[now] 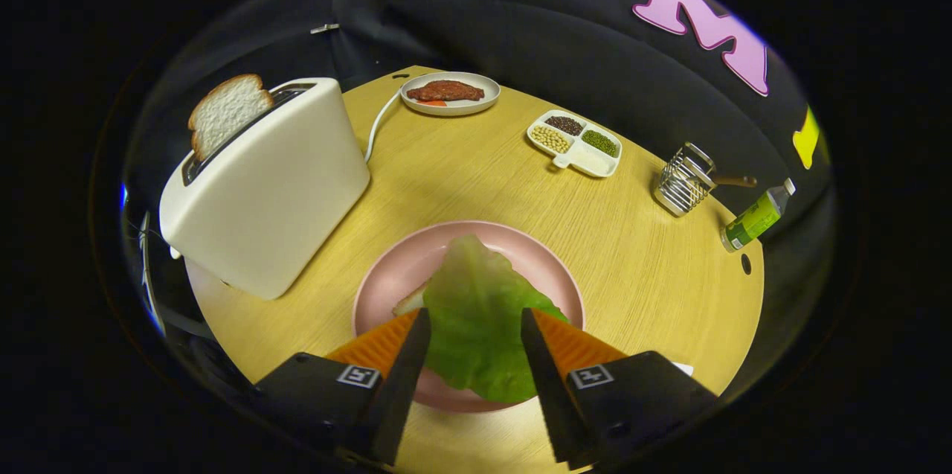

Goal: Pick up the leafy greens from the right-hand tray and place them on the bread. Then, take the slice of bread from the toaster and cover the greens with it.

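Note:
A green lettuce leaf (pixel 476 310) lies spread on the pink plate (pixel 387 273), covering a slice of bread whose pale edge (pixel 409 303) peeks out on the leaf's left side. My gripper (pixel 474 321) hangs just above the leaf. Its fingers stand open, one over each side of the leaf, and neither presses on it. The white toaster (pixel 268 191) stands to the left of the plate. A slice of white bread (pixel 227 113) sticks up out of the toaster's slot.
Beyond the pink plate sit a white plate with a piece of meat (pixel 450 93) and a divided white dish of beans (pixel 574 143). A wire rack (pixel 683 180) and a green-labelled bottle (pixel 755 217) are at the round wooden table's (pixel 639 266) right edge. The toaster's cord (pixel 379 120) runs toward the meat plate.

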Available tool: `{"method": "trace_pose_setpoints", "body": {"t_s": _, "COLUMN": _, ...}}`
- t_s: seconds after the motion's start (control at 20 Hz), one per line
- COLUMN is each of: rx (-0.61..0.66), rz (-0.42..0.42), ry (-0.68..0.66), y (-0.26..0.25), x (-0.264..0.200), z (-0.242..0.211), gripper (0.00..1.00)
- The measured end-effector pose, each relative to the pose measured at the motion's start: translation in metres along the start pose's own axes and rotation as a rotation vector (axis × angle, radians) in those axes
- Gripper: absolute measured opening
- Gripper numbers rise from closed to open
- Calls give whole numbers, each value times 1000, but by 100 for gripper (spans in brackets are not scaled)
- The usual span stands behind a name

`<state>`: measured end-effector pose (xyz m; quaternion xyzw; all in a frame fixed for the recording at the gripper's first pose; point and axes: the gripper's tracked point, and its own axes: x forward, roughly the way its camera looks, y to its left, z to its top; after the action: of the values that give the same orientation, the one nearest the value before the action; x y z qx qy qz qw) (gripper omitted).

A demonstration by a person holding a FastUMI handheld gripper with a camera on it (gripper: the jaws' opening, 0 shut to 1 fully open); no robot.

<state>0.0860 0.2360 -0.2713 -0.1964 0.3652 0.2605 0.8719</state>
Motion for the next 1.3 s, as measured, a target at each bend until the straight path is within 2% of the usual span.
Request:
{"method": "trace_pose_setpoints", "body": {"t_s": 0.1, "rx": -4, "rz": -6, "ry": -22, "y": 2, "x": -5, "z": 7, "gripper": 90}}
{"method": "trace_pose_setpoints", "body": {"t_s": 0.15, "rx": 2, "rz": 1, "ry": -33, "y": 6, "x": -9, "z": 12, "gripper": 89}}
{"method": "trace_pose_setpoints", "body": {"t_s": 0.3, "rx": 22, "rz": 34, "ry": -94, "y": 22, "x": -30, "z": 38, "gripper": 99}}
{"method": "trace_pose_setpoints", "body": {"t_s": 0.75, "rx": 30, "rz": 165, "ry": -301, "y": 96, "x": -88, "z": 149, "gripper": 98}}
{"method": "trace_pose_setpoints", "body": {"t_s": 1.05, "rx": 11, "rz": 236, "ry": -337, "y": 142, "x": -96, "z": 192, "gripper": 98}}
{"method": "trace_pose_setpoints", "body": {"t_s": 1.3, "rx": 8, "rz": 280, "ry": -323, "y": 189, "x": -88, "z": 207, "gripper": 97}}
